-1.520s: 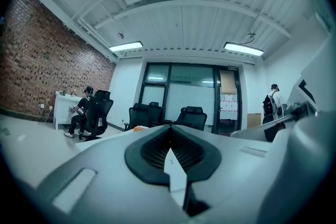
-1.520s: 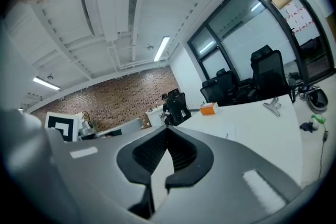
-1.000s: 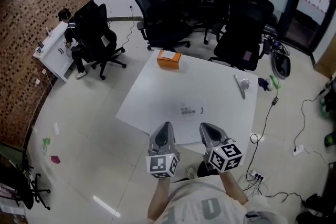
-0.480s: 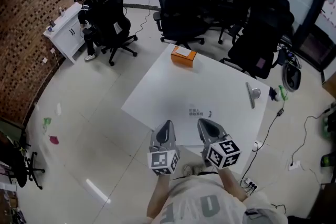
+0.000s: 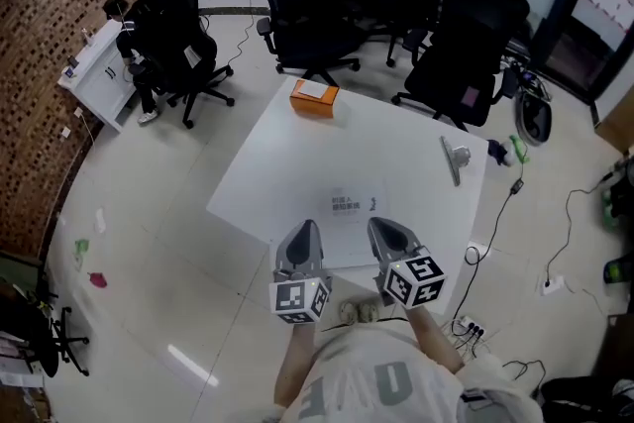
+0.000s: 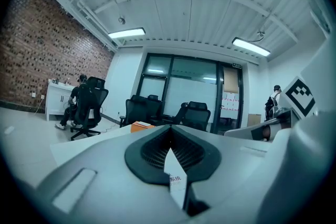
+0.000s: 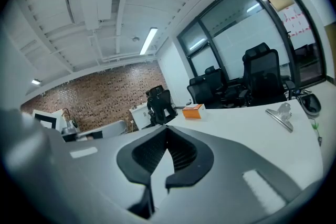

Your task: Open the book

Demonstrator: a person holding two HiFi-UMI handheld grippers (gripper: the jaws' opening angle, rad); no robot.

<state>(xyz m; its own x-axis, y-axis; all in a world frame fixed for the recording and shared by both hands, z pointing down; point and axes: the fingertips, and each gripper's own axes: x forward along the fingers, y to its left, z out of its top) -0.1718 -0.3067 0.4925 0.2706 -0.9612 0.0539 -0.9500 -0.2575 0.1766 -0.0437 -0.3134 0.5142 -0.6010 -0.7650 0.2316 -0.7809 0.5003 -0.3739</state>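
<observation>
A white book (image 5: 344, 218) with a small block of dark print on its cover lies flat and closed near the front edge of the white table (image 5: 396, 154). My left gripper (image 5: 302, 240) and right gripper (image 5: 388, 235) hover side by side just short of the book's near edge, both shut and empty. In the left gripper view the jaws (image 6: 170, 137) meet at the tip, and a strip of the printed cover (image 6: 177, 180) shows through the gap behind it. The right gripper (image 7: 167, 137) also shows its jaws closed, with bare white surface beyond.
An orange box (image 5: 314, 97) stands at the table's far edge, and a metal clip (image 5: 456, 158) lies toward the right side. Black office chairs (image 5: 317, 10) crowd the far side. A person sits at a white desk (image 5: 94, 74) by the brick wall. Cables lie on the floor at right.
Both grippers have sunk a little and edged toward the book's near edge, still shut. The head view has swung slightly. The book has not moved.
</observation>
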